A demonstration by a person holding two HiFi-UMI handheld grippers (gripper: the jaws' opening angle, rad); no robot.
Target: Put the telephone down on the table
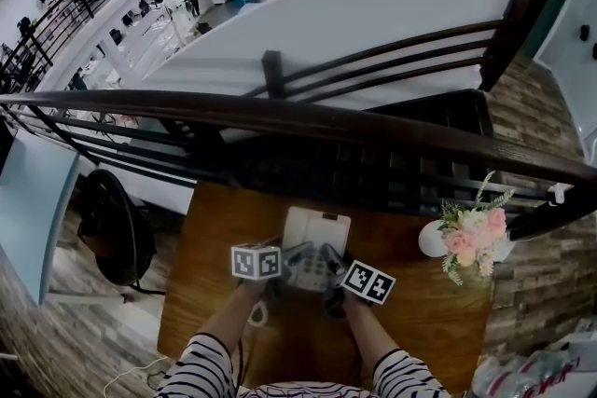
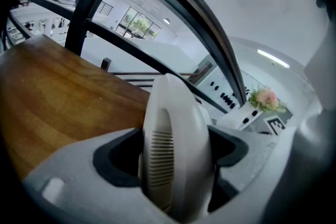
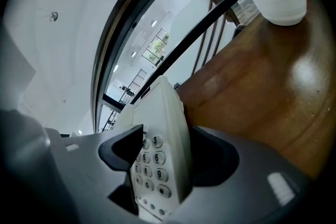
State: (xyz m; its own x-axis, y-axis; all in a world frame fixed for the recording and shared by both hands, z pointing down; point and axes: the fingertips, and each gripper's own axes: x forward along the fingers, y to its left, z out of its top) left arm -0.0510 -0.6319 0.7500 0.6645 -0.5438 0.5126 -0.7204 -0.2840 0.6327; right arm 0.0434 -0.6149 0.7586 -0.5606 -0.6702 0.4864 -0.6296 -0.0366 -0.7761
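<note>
Telephone [image 1: 315, 242]: smooth white plastic, wedge-shaped base with round keys, at mid wooden table [image 1: 207, 280]. Left gripper [image 2: 176, 162] is clenched on its rounded, grille-slotted handset [image 2: 173, 123]. Right gripper [image 3: 160, 165] is clamped on the keypad edge. 1 white vase [image 1: 432, 240] with pink flowers [image 1: 474, 233] stands near.

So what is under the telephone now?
The wooden table lies below the telephone. The telephone's body covers the spot beneath it, so whether it touches the wood cannot be seen.
</note>
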